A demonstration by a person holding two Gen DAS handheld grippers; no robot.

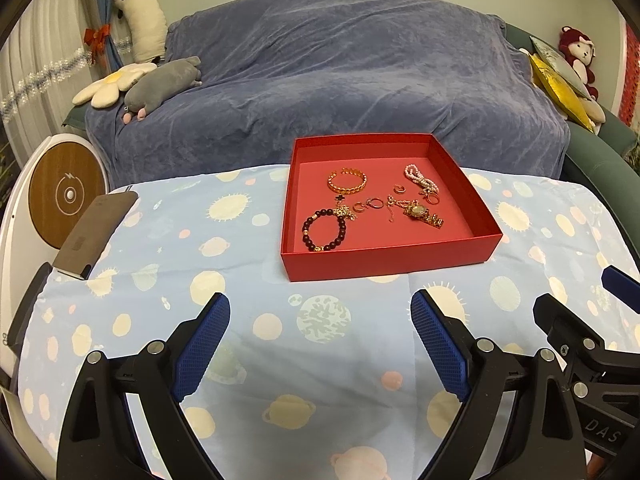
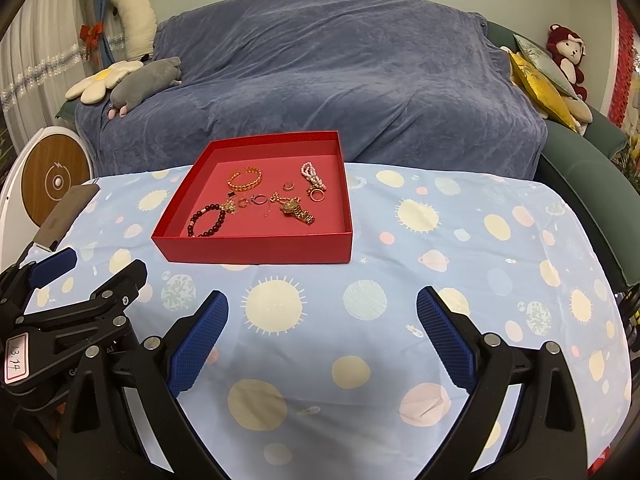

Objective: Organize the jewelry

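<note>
A red open box (image 1: 384, 262) (image 2: 256, 246) stands on the table with jewelry inside: a gold chain bracelet (image 1: 347, 182) (image 2: 245, 179), a dark bead bracelet (image 1: 324, 230) (image 2: 206, 222), a gold watch (image 1: 424, 214) (image 2: 298, 210), a pink pearl bracelet (image 1: 420, 178) (image 2: 313, 174) and several small rings (image 1: 374, 203) (image 2: 260, 199). My left gripper (image 1: 320, 312) is open and empty, in front of the box. My right gripper (image 2: 322, 310) is open and empty, in front and to the right of the box. Each gripper shows at the edge of the other's view.
A light blue planet-print cloth (image 1: 280, 320) (image 2: 440, 248) covers the table. A dark phone-like slab (image 1: 96, 236) (image 2: 66, 216) lies at its left edge. A blue-covered sofa (image 1: 340, 80) with plush toys stands behind. A round wood-faced device (image 1: 66, 196) stands at left.
</note>
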